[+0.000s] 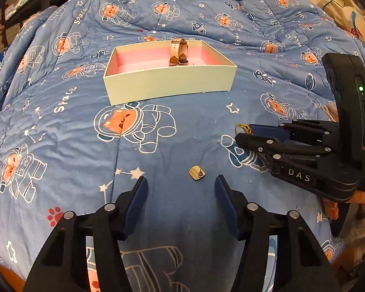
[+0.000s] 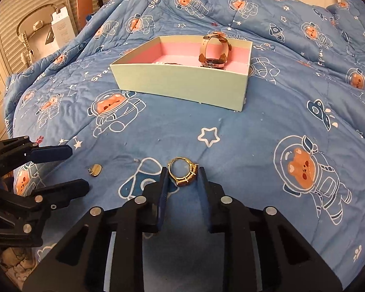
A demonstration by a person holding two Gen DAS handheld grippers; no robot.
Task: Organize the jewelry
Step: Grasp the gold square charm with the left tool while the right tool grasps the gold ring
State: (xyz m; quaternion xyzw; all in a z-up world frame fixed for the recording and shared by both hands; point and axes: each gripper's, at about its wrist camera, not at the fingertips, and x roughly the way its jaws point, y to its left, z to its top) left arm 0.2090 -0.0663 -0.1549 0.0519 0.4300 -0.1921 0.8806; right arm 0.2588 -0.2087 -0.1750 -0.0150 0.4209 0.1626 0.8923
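Right, left wrist view first: the left gripper [image 1: 181, 189] hangs over the bed w/ its jaws spread, nothing pinched. A small gold earring stud [image 1: 197, 172] lies on the blue quilt [image 1: 60, 146] just ahead of the tips, between the two but touching neither. Further back sits the open box [image 1: 168, 86], pink inside, w/ a watch [image 1: 178, 52] standing in it. Off to the right, the right gripper [image 1: 243, 132] comes in sideways, something gold at its tips.

Right wrist view: the right gripper [image 2: 182, 177] has its pads drawn close on a gold ring [image 2: 182, 171], low over the quilt [image 2: 255, 126]; both pads seem to touch it, tho the contact on the right side is hard to make out. The stud [image 2: 96, 169] lies left of it, near the left gripper [image 2: 75, 168]. Box [image 2: 182, 85] and watch [image 2: 213, 51] sit well beyond.
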